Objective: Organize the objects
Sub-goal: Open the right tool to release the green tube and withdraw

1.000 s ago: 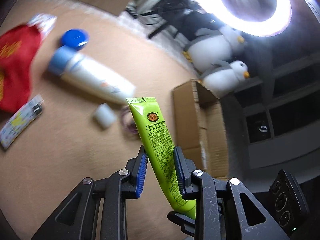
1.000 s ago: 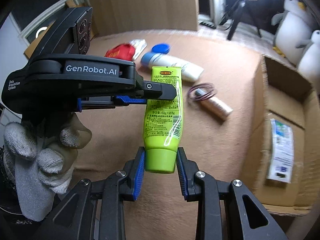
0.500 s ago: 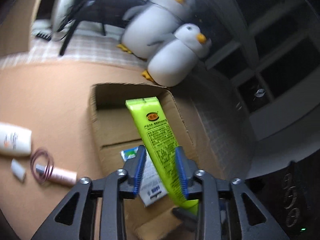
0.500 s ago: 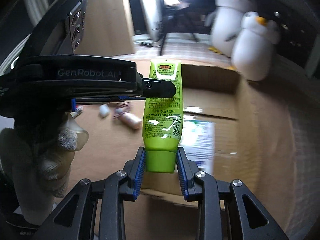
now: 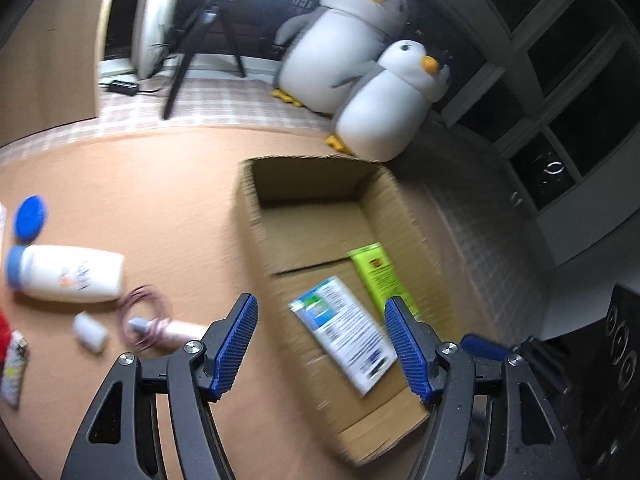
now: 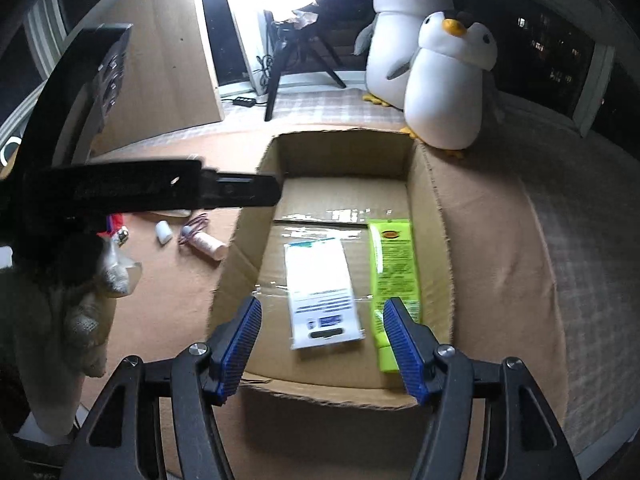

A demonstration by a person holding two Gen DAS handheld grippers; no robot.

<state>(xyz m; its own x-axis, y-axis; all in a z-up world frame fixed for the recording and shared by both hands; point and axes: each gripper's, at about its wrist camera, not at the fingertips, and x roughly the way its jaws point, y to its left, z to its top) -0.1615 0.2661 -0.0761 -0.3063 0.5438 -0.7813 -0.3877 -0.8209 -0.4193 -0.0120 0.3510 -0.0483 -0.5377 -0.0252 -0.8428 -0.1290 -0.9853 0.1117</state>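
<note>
An open cardboard box stands on the tan mat. Flat on its floor lie a lime-green tube along the right wall and a white-and-teal packet beside it. My left gripper hangs above the box's near-left corner, jaws opening, nothing between them. My right gripper hovers over the box's near edge, jaws opening too, nothing between the pads. The left gripper's black body and a gloved hand fill the left of the right wrist view.
On the mat left of the box lie a white bottle with a blue cap, a blue lid, a small white cap, a pink tube inside a purple hair-tie loop, and a red packet. Two plush penguins sit behind the box.
Both grippers held the green tube between them over the box; both have opened and the tube now lies on the box floor beside the packet.
</note>
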